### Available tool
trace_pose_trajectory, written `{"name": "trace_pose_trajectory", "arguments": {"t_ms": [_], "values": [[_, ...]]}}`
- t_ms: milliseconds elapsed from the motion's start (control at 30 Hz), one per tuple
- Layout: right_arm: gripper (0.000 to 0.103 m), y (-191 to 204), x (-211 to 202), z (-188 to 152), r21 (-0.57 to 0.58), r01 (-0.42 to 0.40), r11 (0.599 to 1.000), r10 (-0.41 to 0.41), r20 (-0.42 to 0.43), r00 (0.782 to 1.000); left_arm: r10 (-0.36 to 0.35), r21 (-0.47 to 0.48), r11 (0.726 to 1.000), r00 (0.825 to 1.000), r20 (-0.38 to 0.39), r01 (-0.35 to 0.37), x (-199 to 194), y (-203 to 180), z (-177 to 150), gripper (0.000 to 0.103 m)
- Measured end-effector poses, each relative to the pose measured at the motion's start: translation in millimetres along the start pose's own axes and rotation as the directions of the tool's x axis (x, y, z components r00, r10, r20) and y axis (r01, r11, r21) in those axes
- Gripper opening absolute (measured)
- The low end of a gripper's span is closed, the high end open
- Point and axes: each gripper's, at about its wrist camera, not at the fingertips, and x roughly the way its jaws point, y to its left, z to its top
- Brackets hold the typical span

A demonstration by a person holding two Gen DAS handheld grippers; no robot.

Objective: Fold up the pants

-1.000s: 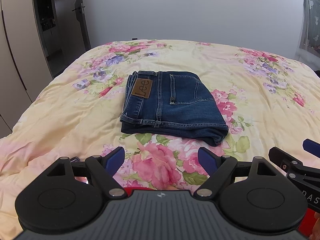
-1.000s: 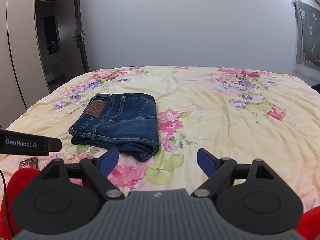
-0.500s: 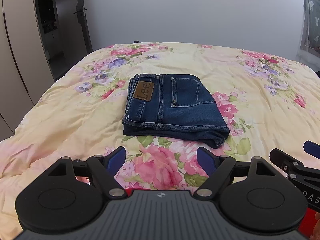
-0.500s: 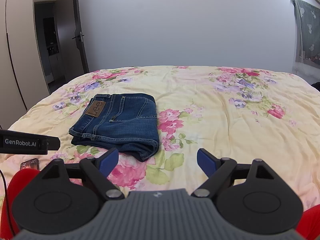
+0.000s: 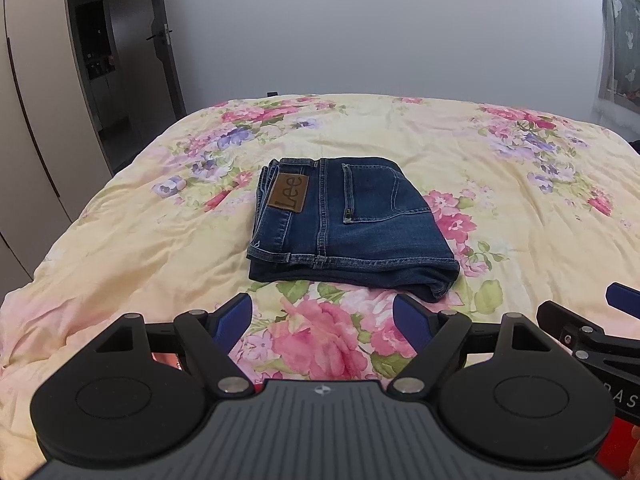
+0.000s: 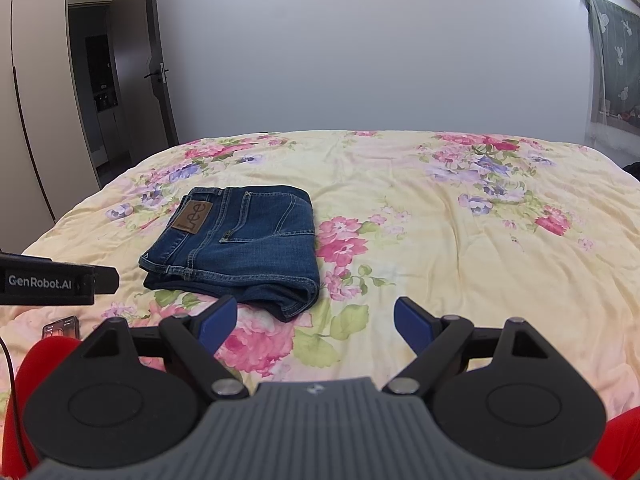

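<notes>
Bedroom scene: a bed (image 5: pixel 120 240) under a pale yellow floral quilt is filling most of both views, with a plain grey wall behind it. Folded jeans (image 5: pixel 352 224) are lying flat on the quilt, left of the bed's middle, the back pocket and a brown "Lee" patch (image 5: pixel 289 198) facing up and the waistband turned toward the left side. The stacked folded layers are showing along the near edge, beside a large pink printed flower.

Just short of the jeans, the left gripper (image 5: pixel 322 320) is being held above the quilt, its blue-tipped fingers spread wide with nothing between them and apart from the denim. The right gripper (image 6: pixel 314 322) is being held beside it, likewise spread wide and empty, its left fingertip appearing just before the jeans' near right corner in its own view. Each tool is being caught at the edge of the other's camera, the left one's side bearing the words "GenRobot.AI".

Red clothing is showing at the lower corners of the right wrist view, and a phone (image 6: pixel 60 326) is lying on the quilt near the bed's front left edge. A dark open door (image 6: pixel 140 64) and pale wardrobe panels are standing at left; a green curtain (image 6: pixel 614 60) is hanging at right.
</notes>
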Motion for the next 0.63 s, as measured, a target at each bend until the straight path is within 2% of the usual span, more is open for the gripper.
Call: {"name": "trace_pose_trajectory", "arguments": {"t_ms": [633], "values": [[0.082, 1.7, -1.0, -4.0, 0.009, -0.010, 1.000, 0.010, -0.011, 1.000, -0.003, 0.029, 1.000, 0.999, 0.036, 0.002, -7.5, -5.6, 0.0, 0.092]]}}
